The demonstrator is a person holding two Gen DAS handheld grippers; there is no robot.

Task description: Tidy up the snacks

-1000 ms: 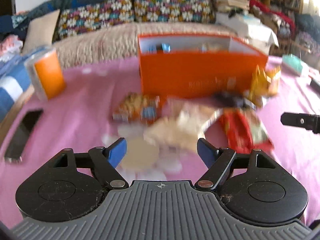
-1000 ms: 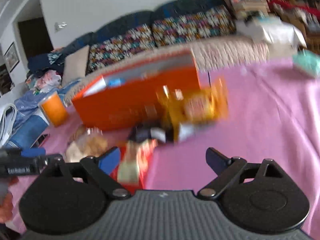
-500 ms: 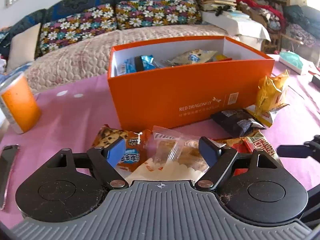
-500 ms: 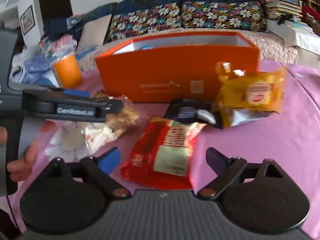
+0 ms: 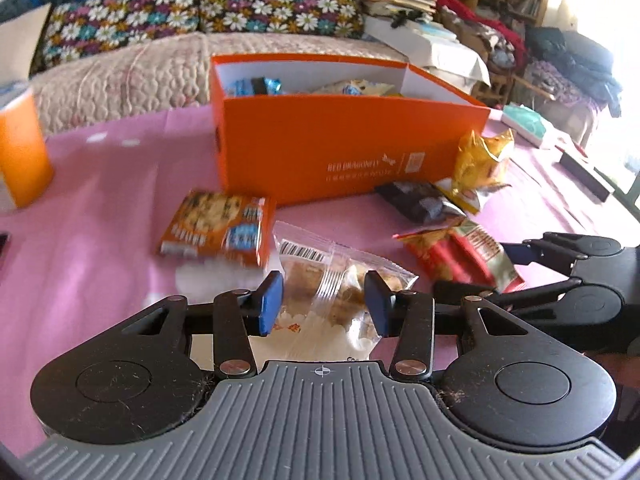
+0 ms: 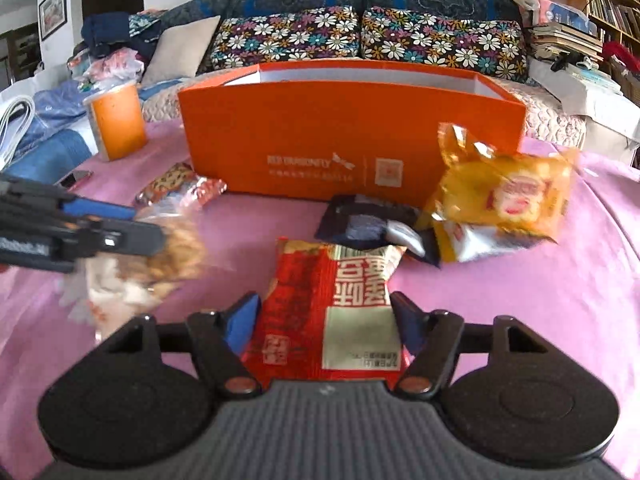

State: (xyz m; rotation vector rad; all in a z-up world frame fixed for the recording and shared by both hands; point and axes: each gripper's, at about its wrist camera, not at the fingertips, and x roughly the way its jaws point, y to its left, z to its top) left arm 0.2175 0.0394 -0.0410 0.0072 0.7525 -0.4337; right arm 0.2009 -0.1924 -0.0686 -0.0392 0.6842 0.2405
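An open orange box [image 5: 340, 148] with several snacks inside stands on the pink cloth; it also shows in the right wrist view [image 6: 344, 140]. My left gripper [image 5: 324, 304] is closing on a clear packet of biscuits [image 5: 332, 280], its pads against the packet's sides. My right gripper [image 6: 324, 320] is closing on a red snack packet [image 6: 332, 304], which lies between its fingers. The red packet also shows in the left wrist view [image 5: 460, 256]. An orange cookie packet [image 5: 216, 228], a black packet [image 6: 368, 228] and a yellow packet [image 6: 504, 196] lie in front of the box.
An orange cup [image 5: 20, 148] stands at the left on the pink cloth [image 5: 100, 240]. A sofa with floral cushions [image 6: 360, 36] is behind the box. Books and clutter [image 5: 420, 12] lie at the back right. A teal pack [image 5: 524, 120] sits far right.
Both grippers have moved forward and down over their packets and narrowed their fingers around them. The clear packet now sits between the left pads, the red packet between the right ones.
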